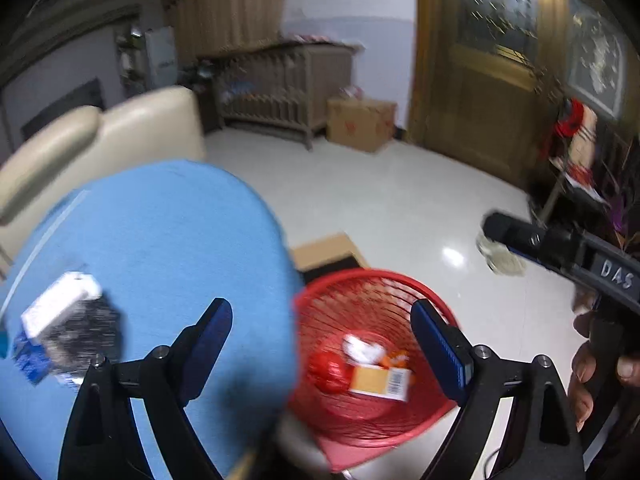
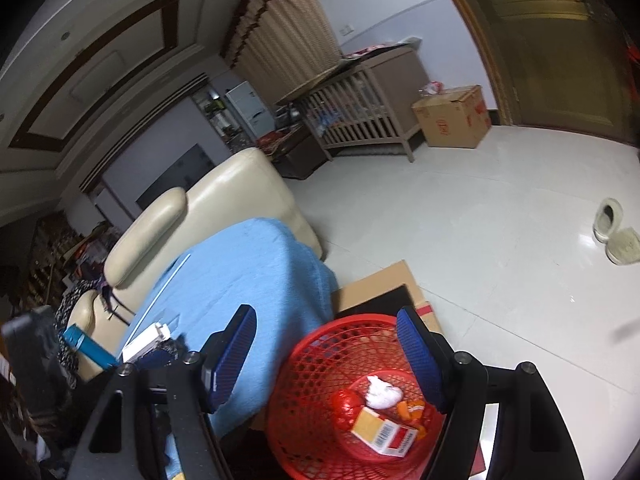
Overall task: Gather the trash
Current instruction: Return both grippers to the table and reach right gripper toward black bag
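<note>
A red mesh basket (image 1: 424, 424) (image 2: 304, 360) stands on the floor beside a blue-covered table (image 1: 168, 240) (image 2: 248, 264). Inside lie a red crumpled wrapper (image 1: 328, 372) (image 2: 346, 404), a white crumpled paper (image 1: 362, 348) (image 2: 382, 394), an orange scrap (image 2: 412, 410) and a yellow-red box (image 1: 380, 382) (image 2: 386, 432). A white-and-blue box with a dark item (image 1: 64, 328) (image 2: 146, 342) lies on the table's left. My left gripper (image 1: 322, 352) is open and empty, above the table edge and basket. My right gripper (image 2: 326, 356) is open and empty, above the basket; it also shows in the left wrist view (image 1: 496, 226).
A cream sofa (image 2: 224, 200) stands behind the table. Flat cardboard (image 2: 384, 284) lies on the floor by the basket. A wooden crib (image 2: 360, 112) and a cardboard box (image 2: 452, 116) stand at the far wall. Slippers (image 2: 616, 232) lie on the white tiled floor.
</note>
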A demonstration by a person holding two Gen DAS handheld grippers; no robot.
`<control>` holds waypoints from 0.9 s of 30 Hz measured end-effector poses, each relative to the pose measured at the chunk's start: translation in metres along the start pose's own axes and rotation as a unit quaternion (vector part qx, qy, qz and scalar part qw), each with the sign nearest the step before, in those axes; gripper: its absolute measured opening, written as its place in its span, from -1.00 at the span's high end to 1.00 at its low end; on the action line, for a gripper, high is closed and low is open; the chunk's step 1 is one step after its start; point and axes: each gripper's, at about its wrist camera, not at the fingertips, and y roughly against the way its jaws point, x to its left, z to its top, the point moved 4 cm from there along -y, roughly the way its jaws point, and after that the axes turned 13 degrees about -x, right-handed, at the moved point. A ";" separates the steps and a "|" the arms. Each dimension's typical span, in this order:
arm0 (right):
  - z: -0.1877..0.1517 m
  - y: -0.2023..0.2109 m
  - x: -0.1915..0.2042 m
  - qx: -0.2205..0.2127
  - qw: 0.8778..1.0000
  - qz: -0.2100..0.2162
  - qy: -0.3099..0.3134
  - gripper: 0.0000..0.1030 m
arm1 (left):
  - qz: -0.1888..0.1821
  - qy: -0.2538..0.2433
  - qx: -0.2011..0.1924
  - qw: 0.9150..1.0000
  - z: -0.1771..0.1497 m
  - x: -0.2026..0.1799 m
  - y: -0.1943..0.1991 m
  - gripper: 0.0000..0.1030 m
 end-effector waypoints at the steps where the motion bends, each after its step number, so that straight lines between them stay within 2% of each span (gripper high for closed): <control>1: -0.001 -0.001 0.004 0.002 1.000 0.003 0.003 -0.47 | 0.014 0.006 -0.013 1.000 0.003 0.014 0.010 -0.76; 5: -0.009 -0.006 0.026 0.016 1.000 0.020 0.017 -0.47 | 0.071 0.036 -0.046 0.996 0.002 0.066 0.052 -0.76; 10: -0.033 -0.017 0.071 0.049 0.996 0.052 0.051 -0.47 | 0.160 0.071 -0.059 0.983 -0.025 0.137 0.106 -0.76; 14: -0.062 -0.028 0.116 0.087 0.988 0.090 0.086 -0.47 | 0.231 0.116 -0.056 0.964 -0.062 0.191 0.143 -0.76; 18: -0.098 -0.038 0.162 0.136 0.974 0.124 0.129 -0.47 | 0.286 0.165 -0.040 0.943 -0.108 0.230 0.168 -0.76; 23: -0.149 -0.048 0.219 0.195 0.948 0.166 0.188 -0.47 | 0.310 0.225 -0.016 0.924 -0.158 0.260 0.178 -0.76; 27: -0.176 -0.060 0.248 0.221 0.932 0.182 0.220 -0.47 | 0.314 0.245 -0.011 0.917 -0.178 0.271 0.182 -0.76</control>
